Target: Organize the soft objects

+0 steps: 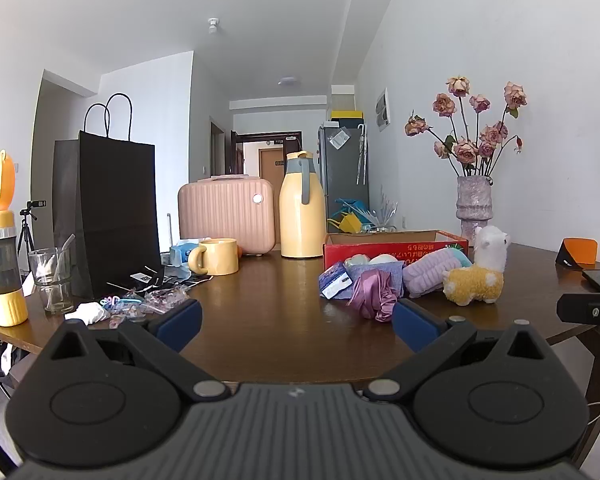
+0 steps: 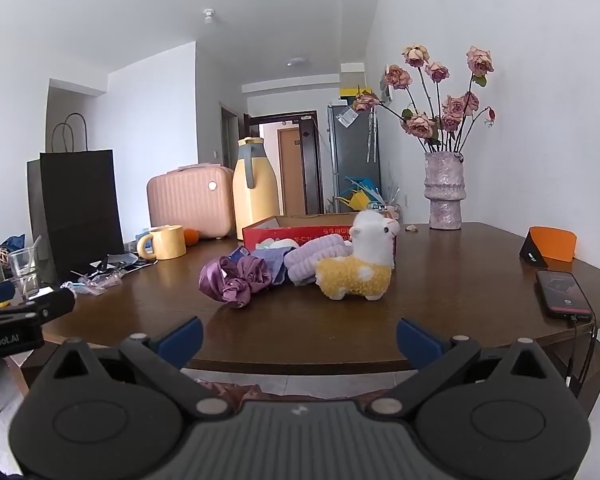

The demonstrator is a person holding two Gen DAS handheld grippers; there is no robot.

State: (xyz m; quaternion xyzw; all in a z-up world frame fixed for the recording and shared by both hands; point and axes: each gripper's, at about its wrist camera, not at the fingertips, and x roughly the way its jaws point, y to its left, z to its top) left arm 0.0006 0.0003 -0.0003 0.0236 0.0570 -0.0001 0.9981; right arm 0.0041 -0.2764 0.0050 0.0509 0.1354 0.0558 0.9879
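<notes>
While both claws gape, plush alpaca [image 2: 356,268] sits well ahead

Both claws look alike from where I stand. The left gripper [image 1: 296,322] has a ribbed dark-grey body, two matt black arms with round hubs and triangular cut-outs, silver pivot pins at the inner joints, and blue pads on the fingers [image 1: 414,326]. The right gripper [image 2: 299,338] has the same build. Off to its left, the other claw's black side carries white lettering.
</notes>
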